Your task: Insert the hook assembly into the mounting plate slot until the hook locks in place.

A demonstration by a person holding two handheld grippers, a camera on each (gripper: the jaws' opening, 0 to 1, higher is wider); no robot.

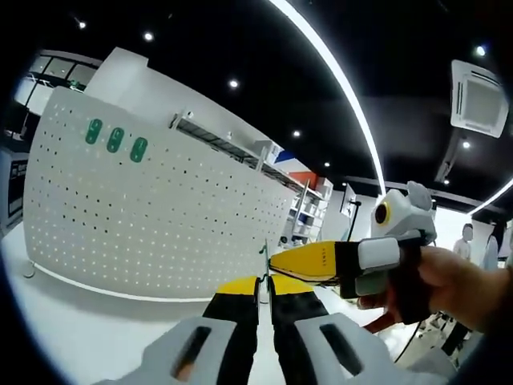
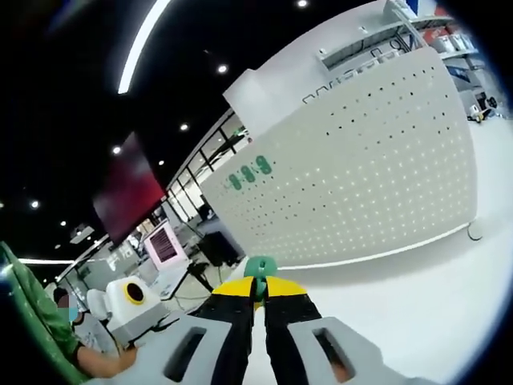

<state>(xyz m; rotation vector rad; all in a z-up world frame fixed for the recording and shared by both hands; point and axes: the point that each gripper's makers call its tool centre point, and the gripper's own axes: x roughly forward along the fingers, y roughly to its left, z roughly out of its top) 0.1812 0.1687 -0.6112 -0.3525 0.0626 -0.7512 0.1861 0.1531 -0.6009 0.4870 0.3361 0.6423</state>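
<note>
A white perforated mounting plate (image 1: 152,216) stands upright on the white table, with three green hooks (image 1: 115,139) near its top left corner. The same plate (image 2: 361,176) and green hooks (image 2: 248,171) show in the right gripper view. My left gripper (image 1: 264,282) is shut on a thin greenish hook piece (image 1: 264,255) that sticks up from its yellow tips. My right gripper (image 1: 276,263) comes in from the right, its tip against that piece. In its own view, my right gripper (image 2: 259,285) is shut on a green hook part (image 2: 259,267). Both are well short of the plate.
The white table (image 1: 72,329) runs in front of the plate. A hand (image 1: 449,289) holds the right gripper. A person in a green sleeve (image 2: 40,321) is at the lower left of the right gripper view. Shelves (image 1: 309,212) stand behind the plate.
</note>
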